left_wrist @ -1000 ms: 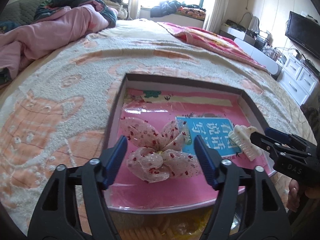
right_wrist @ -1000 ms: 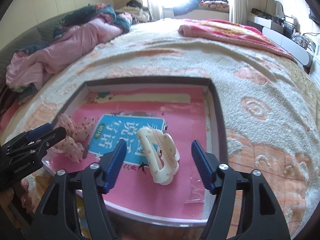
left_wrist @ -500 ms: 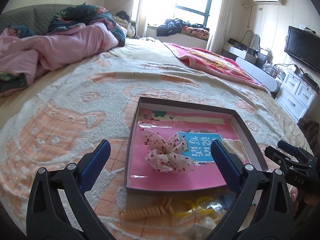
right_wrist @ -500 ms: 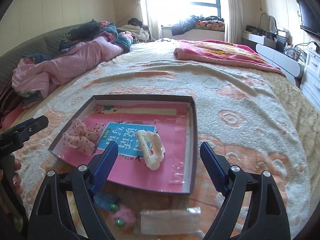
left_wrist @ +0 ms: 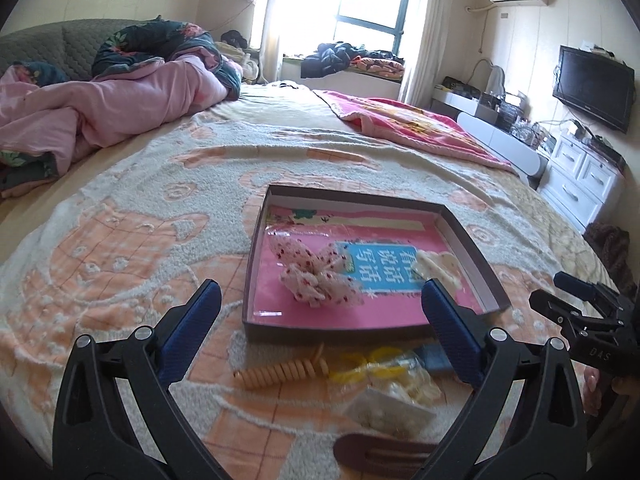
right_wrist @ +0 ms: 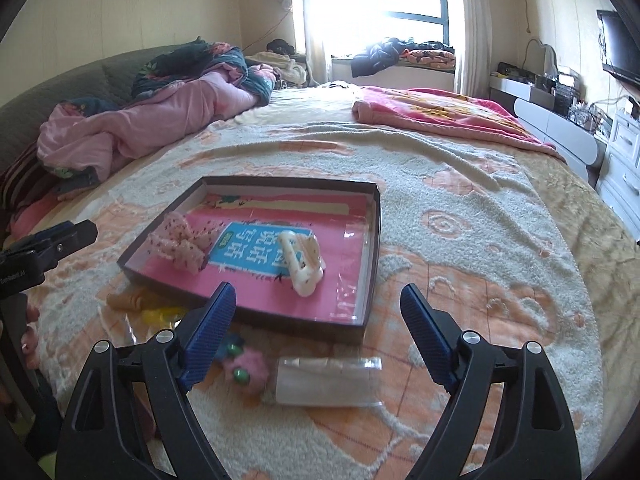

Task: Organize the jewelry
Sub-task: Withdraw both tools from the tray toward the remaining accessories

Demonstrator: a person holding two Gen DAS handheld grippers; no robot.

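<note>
One tray (left_wrist: 472,248) sits on the bed and holds two hair pieces: one spotted bow (left_wrist: 316,276) and one cream claw clip (right_wrist: 302,260). In front of the tray lie one tan spiral tie (left_wrist: 280,372), one pink pompom (right_wrist: 246,370), one brown barrette (left_wrist: 380,450) and two clear packets (right_wrist: 326,380).

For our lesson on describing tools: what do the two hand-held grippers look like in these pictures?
Both are clamp-like tools of black plastic. The left gripper and the right gripper each have two long arms with silver rivets and triangular cut-outs, tipped with ribbed blue pads. White lettering shows on their bodies where each is seen from the other's camera. No cables or sleeves are visible.
</note>
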